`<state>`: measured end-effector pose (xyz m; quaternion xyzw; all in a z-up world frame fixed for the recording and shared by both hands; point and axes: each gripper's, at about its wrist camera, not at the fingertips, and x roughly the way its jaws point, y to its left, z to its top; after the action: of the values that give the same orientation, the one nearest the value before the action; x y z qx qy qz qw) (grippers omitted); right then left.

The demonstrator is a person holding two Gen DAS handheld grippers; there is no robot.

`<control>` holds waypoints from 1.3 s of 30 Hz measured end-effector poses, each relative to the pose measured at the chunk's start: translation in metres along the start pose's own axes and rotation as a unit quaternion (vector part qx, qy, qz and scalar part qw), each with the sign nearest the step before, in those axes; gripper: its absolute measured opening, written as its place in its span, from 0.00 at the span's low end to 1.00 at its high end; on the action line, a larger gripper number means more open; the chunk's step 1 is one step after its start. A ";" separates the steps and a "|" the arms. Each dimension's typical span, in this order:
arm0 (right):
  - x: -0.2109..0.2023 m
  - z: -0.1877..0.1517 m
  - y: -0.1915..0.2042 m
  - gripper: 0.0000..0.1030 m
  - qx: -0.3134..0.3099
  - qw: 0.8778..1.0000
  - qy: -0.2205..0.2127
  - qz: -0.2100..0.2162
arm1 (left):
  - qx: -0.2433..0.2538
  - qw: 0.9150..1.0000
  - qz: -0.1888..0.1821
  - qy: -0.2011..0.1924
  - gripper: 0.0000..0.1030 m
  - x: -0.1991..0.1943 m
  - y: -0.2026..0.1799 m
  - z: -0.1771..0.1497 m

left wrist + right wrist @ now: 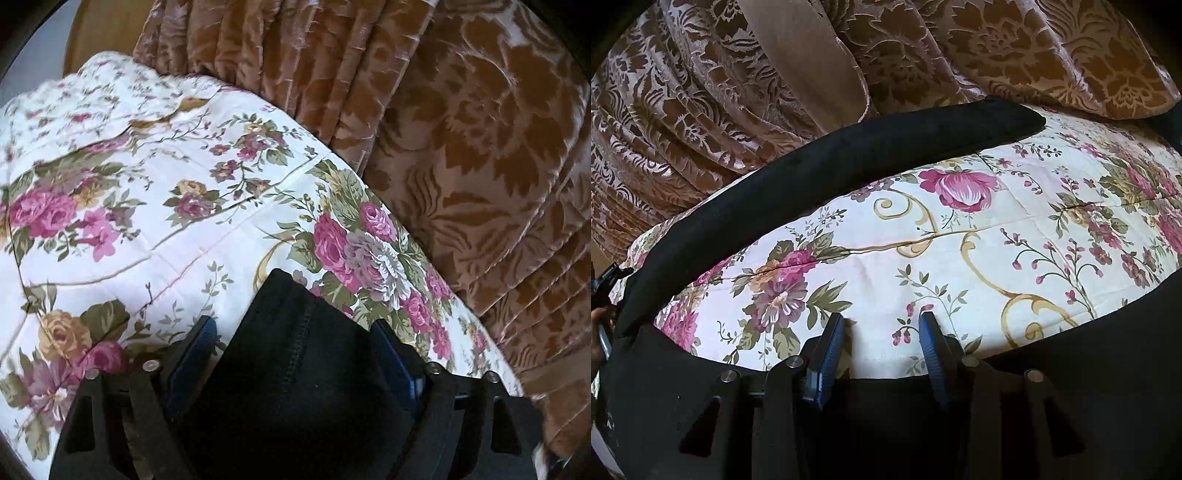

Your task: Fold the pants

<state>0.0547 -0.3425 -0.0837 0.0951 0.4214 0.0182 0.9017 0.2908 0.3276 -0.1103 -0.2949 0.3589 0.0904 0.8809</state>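
I see the black pants (798,173) on the floral quilt (960,258), one leg running lengthwise along its far edge beside the brown damask curtain (701,92). Fabric is matte, with a stitched seam visible only in my left view. Left gripper (295,332) straddles a pants end; pad contact I cannot tell. Right gripper (882,325) stands apart over bare quilt.

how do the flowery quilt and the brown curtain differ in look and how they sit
The quilt is cream with pink roses, green leaves and gold scrolls; the curtain is brown with a tone-on-tone leaf damask. The quilt lies spread fairly smooth under the black pants; the curtain hangs behind it in deep pleats. The quilt shows stitched seam lines; the curtain shows folds. Both carry floral or leafy patterns.
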 end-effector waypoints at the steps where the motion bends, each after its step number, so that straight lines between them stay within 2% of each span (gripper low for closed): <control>1: 0.000 0.000 0.000 0.41 0.000 1.000 0.000 0.000 | 0.003 1.000 0.005 -0.001 0.57 0.000 -0.001 -0.002; 2: 0.000 0.000 -0.001 0.41 0.000 1.000 -0.001 0.000 | -0.001 1.000 0.011 -0.003 0.41 0.000 0.001 -0.003; 3: 0.000 0.000 -0.001 0.41 0.000 1.000 -0.001 0.000 | -0.009 1.000 0.004 -0.005 0.33 -0.001 0.004 -0.003; 5: 0.000 0.000 -0.002 0.41 0.001 1.000 -0.002 0.000 | -0.029 0.999 -0.025 -0.004 0.24 -0.003 0.012 -0.005; 8: 0.000 0.000 -0.002 0.41 0.003 1.000 -0.004 0.001 | -0.031 0.999 -0.037 -0.005 0.15 -0.012 0.013 -0.011; 11: 0.000 0.000 -0.003 0.41 0.004 1.000 -0.004 0.002 | -0.021 0.999 -0.042 -0.018 0.14 -0.030 0.005 -0.019; 16: 0.000 -0.001 -0.005 0.41 0.008 1.000 -0.005 0.006 | -0.029 0.993 -0.106 -0.048 0.13 -0.075 -0.004 -0.038; 19: 0.000 -0.001 -0.006 0.41 0.011 1.000 -0.006 0.009 | -0.046 0.986 -0.155 -0.040 0.12 -0.102 -0.003 -0.061; 24: 0.000 -0.001 -0.007 0.41 0.012 1.000 -0.005 0.010 | -0.074 0.969 -0.231 -0.037 0.10 -0.153 0.004 -0.112; 31: 0.000 -0.001 -0.007 0.41 0.011 1.000 -0.005 0.007 | -0.090 0.964 -0.244 -0.049 0.09 -0.189 0.034 -0.168; 34: 0.000 -0.001 -0.007 0.41 0.010 1.000 -0.004 0.005 | -0.079 0.966 -0.238 -0.066 0.09 -0.194 0.043 -0.180; 36: -0.001 -0.001 -0.006 0.41 0.008 1.000 -0.004 0.001 | -0.081 0.966 -0.236 -0.062 0.09 -0.188 0.046 -0.185; 39: 0.001 0.000 0.003 0.42 -0.010 1.000 0.007 -0.023 | -0.080 0.967 -0.233 -0.064 0.09 -0.183 0.047 -0.189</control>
<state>0.0557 -0.3394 -0.0839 0.0763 0.4297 0.0021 0.8998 0.0307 0.2646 -0.1135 -0.4338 0.2152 -0.0702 0.8721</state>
